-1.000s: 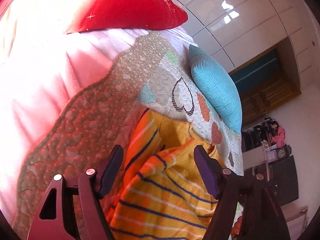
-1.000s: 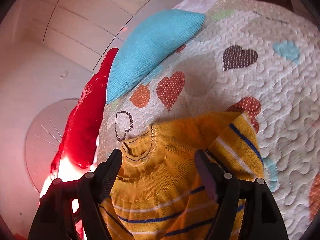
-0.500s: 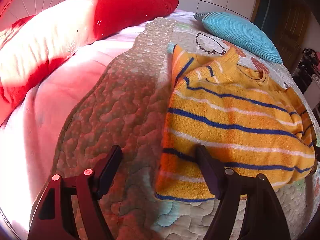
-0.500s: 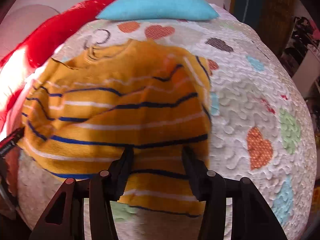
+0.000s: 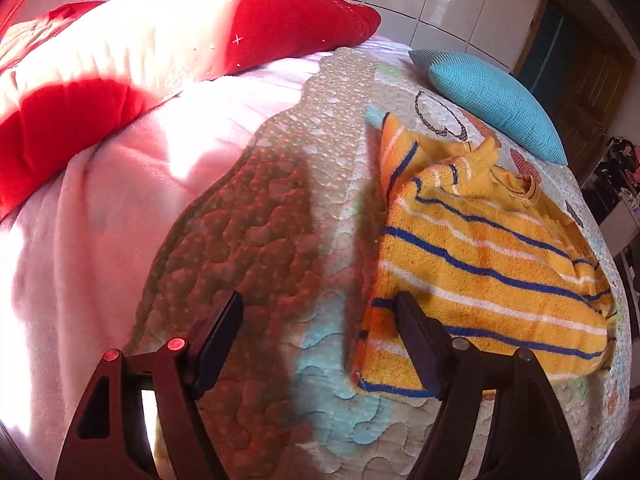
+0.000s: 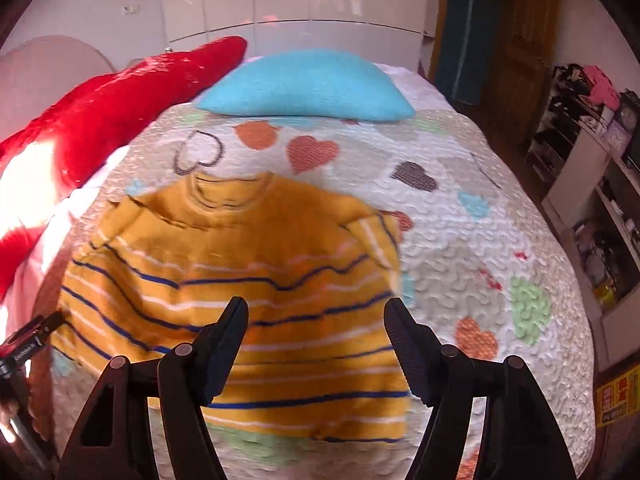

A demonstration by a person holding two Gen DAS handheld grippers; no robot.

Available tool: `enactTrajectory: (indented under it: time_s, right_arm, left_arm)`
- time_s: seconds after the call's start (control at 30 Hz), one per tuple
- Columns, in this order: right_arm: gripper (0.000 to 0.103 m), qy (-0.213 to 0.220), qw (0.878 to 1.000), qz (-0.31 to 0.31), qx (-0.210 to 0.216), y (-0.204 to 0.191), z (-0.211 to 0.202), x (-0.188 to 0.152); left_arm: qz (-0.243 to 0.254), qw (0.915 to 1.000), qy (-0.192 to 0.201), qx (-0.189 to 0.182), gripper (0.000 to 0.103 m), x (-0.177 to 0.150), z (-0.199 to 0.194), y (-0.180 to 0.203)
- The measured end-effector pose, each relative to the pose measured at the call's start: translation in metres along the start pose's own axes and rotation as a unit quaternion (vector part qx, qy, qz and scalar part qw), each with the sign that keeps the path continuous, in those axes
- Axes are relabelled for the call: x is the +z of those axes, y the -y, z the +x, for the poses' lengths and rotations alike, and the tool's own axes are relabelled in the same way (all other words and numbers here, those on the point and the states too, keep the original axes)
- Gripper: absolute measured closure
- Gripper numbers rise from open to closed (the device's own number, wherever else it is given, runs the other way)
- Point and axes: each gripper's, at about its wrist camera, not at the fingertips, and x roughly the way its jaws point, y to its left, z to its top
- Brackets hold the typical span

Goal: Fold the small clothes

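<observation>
Quilt: sweater beyond opening right gripper.

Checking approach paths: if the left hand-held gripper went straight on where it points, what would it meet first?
Probably the heart-print quilt, bare between the fingers. The striped yellow sweater lies off to the right, its lower left edge behind the right finger. The left hand-held gripper is open and empty; depth is unclear.
</observation>
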Motion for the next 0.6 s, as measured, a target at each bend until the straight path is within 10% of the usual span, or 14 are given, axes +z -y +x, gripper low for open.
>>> enactTrajectory:
  time_s: [0.23, 0.6]
  right_arm:
    - [0.045, -0.041, 0.994, -0.076, 0.068, -0.147, 0.067, 0.027]
    - [0.045, -0.084, 0.982, -0.169, 0.022, -0.275, 0.172, 0.060]
  left_arm:
    - [-0.023, 0.9993, 0.028, -0.008, 0.026, 0.003, -0.029, -0.039]
    - [-0.072, 0.9966, 0.017, -0.035, 0.026, 0.011, -0.024, -0.082]
